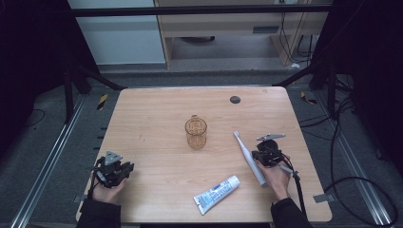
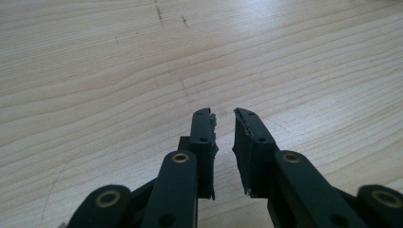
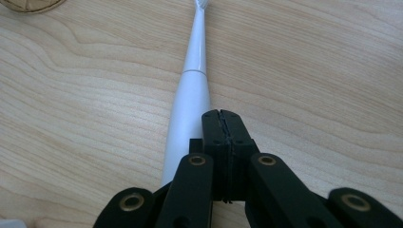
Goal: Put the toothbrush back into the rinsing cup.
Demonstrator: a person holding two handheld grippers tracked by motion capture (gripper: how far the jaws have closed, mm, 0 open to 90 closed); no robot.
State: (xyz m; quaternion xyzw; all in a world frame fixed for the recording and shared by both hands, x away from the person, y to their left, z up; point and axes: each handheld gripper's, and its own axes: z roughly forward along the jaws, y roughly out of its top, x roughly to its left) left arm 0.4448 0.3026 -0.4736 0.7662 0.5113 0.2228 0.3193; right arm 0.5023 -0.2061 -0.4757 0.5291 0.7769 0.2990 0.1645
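Note:
A white electric toothbrush (image 1: pixel 248 156) lies on the wooden table (image 1: pixel 157 109), head pointing away from the person. My right gripper (image 1: pixel 259 155) rests just right of its handle. In the right gripper view the toothbrush (image 3: pixel 192 90) runs along the left side of the right gripper (image 3: pixel 222 114), whose pads are pressed together with nothing between them. An amber glass mug (image 1: pixel 196 132) stands mid-table; its base edge (image 3: pixel 28 4) shows at the top left. A toothpaste tube (image 1: pixel 216 194) lies near the front edge. My left gripper (image 1: pixel 128 167) (image 2: pixel 223 116) sits at the front left, shut to a narrow slit, holding nothing.
A small black round cap (image 1: pixel 235 99) is set into the table's far right. Bare wood (image 2: pixel 142 71) lies ahead of the left gripper. Cables trail on the floor to the right, and metal rails run along both sides of the table.

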